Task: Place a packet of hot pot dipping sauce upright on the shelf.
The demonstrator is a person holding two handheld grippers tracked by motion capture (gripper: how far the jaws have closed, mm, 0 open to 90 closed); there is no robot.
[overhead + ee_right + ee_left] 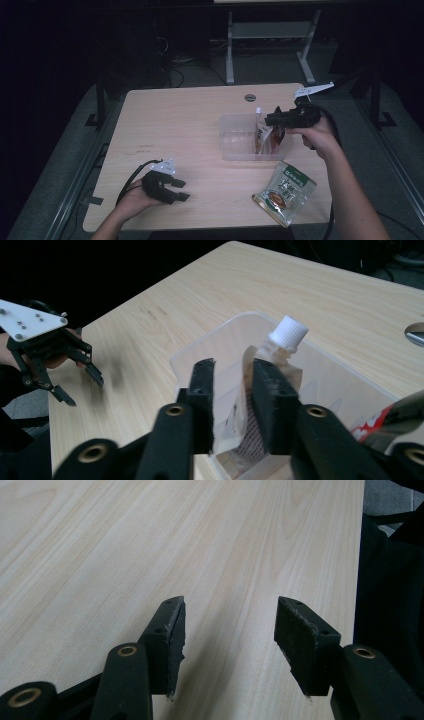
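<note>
While the right gripper point(232, 405) is hovering over the clear rectangular plastic bin point(231, 145) at the right half of the pale wooden desk point(180, 130), we are letting go of the brown spouted pouch with a white screw cap point(272, 370), which is standing upright inside the bin. The right fingers point(202, 400) are standing apart with the pouch between them, one pad near its side and the other clear of it, so we are judging the grip to be released. To do this well, we are opening wide enough that neither pad drags the pouch, then lifting straight up so it is not tipping against the red-and-silver packet point(278, 134) leaning beside it. A green printed snack bag point(286, 192) is lying flat on the desk just in front of the bin, probably next to go in. The left gripper point(181, 190) is resting near the desk's front left, its fingers point(170, 640) spread apart and holding nothing.
</note>
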